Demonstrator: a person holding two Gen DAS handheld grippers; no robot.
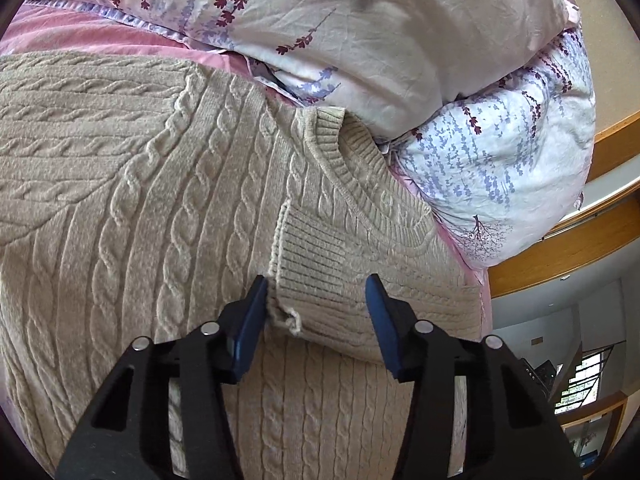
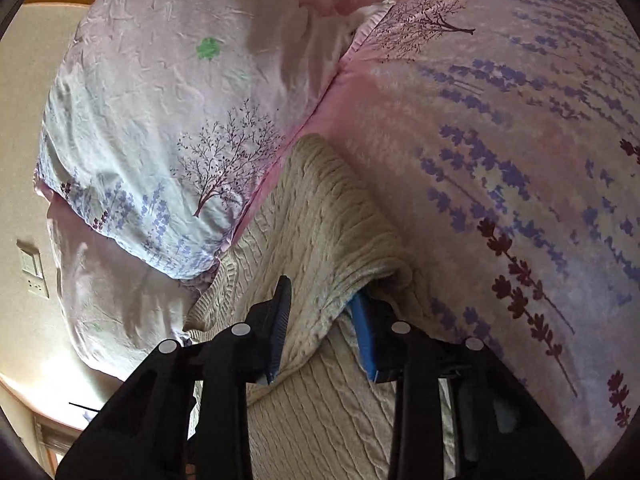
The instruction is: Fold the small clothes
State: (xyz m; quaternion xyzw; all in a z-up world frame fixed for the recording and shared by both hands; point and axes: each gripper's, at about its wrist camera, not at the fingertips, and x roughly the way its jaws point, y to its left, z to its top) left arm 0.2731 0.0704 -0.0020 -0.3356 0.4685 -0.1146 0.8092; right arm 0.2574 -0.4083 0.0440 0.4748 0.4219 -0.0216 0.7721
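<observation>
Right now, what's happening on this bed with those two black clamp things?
A person is folding a beige cable-knit sweater on a bed, with a handheld gripper in each hand. The left gripper straddles the ribbed cuff of a sleeve folded across the sweater's front, just below the neckline; its pads look not yet pressed on it. The right gripper has a raised fold of the sweater between its fingers. Flowered pillows lie just beyond.

Beige sweater (image 1: 160,200) — cuff (image 1: 316,264) between open left gripper (image 1: 318,292)
</observation>
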